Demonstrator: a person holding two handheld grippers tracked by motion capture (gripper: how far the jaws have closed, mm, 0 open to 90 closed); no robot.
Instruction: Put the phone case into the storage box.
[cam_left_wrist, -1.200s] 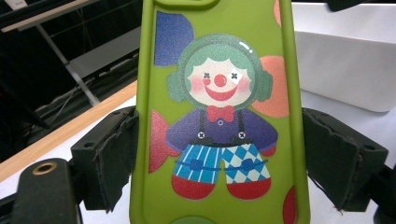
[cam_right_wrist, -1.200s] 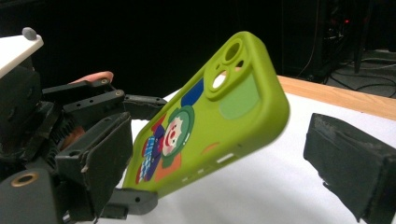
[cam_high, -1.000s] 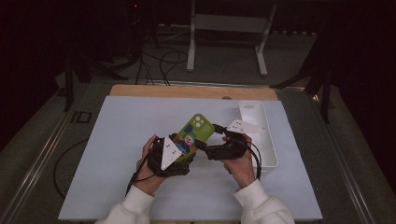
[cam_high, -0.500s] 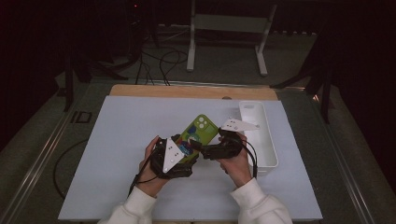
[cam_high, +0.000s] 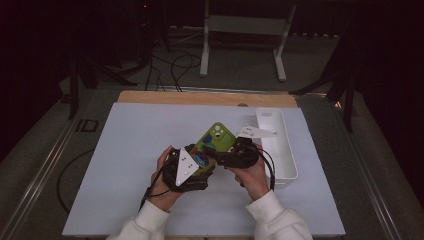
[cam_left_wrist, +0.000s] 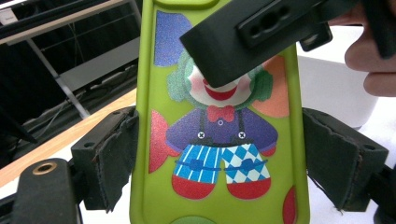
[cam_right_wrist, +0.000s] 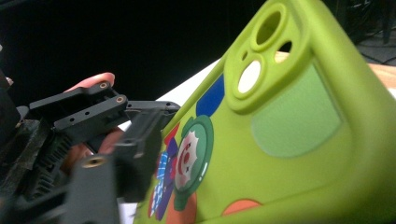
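A lime-green phone case (cam_high: 216, 139) printed with a clown is held tilted above the white mat. My left gripper (cam_high: 201, 161) is shut on its lower part, one pad on each long edge (cam_left_wrist: 217, 158). My right gripper (cam_high: 214, 154) comes in from the right. One of its black fingers (cam_left_wrist: 252, 37) lies across the clown's face, and the case (cam_right_wrist: 280, 140) sits between its jaws. These jaws have just been closing, and I see no firm press on the case. The far finger is hidden behind the case.
A long white tray (cam_high: 289, 162) stands on the mat (cam_high: 125, 150) just right of the hands. A wooden strip (cam_high: 200, 97) runs along the mat's far edge. A metal stand (cam_high: 245, 30) and cables lie on the floor beyond.
The right gripper's jaws have drawn in around the upper part of the case. Both hands and the case stay about where they were.
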